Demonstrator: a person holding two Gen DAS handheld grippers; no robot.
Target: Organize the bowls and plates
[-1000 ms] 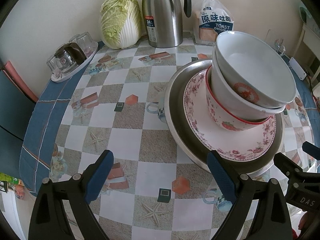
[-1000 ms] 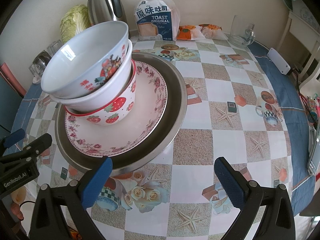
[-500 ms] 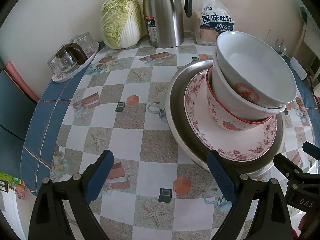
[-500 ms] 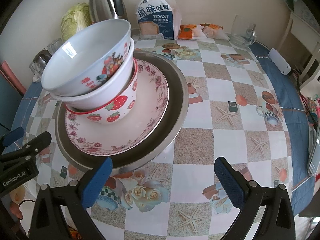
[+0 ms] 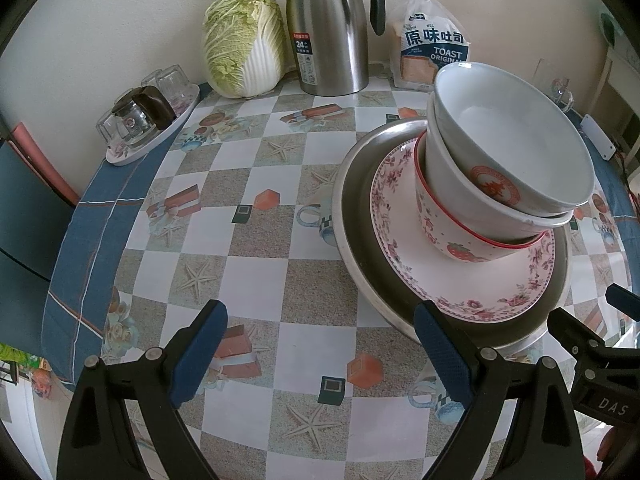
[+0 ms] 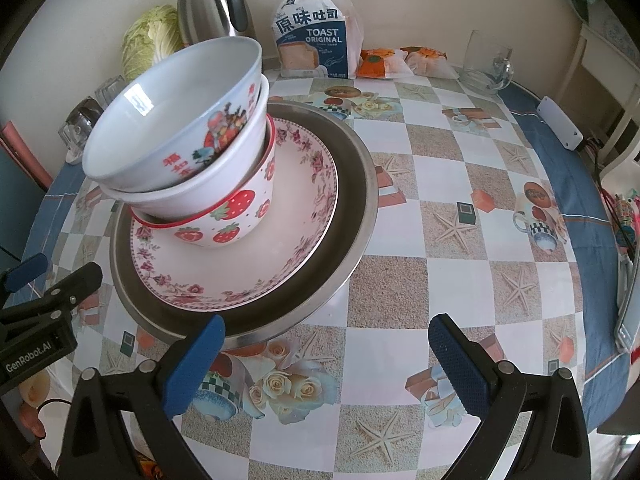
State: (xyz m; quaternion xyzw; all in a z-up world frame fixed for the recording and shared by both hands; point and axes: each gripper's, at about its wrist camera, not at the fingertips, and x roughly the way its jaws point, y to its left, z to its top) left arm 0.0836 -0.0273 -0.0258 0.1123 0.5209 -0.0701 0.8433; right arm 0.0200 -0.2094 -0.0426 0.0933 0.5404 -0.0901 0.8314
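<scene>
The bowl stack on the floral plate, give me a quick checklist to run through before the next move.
1. Left gripper open and empty: ok.
2. Right gripper open and empty: ok.
3. Three bowls nested, strawberry bowl at the bottom: ok.
4. Stack upright: not ok; the top bowl and the bowl under it tilt.
5. Stack centred on the floral plate: not ok; it sits toward one side.
6. Floral plate seated inside the metal basin: ok.

Glossy glazed bowls (image 6: 172,120) — dull brushed-metal basin (image 6: 352,216) — shiny tablecloth (image 6: 440,240)
</scene>
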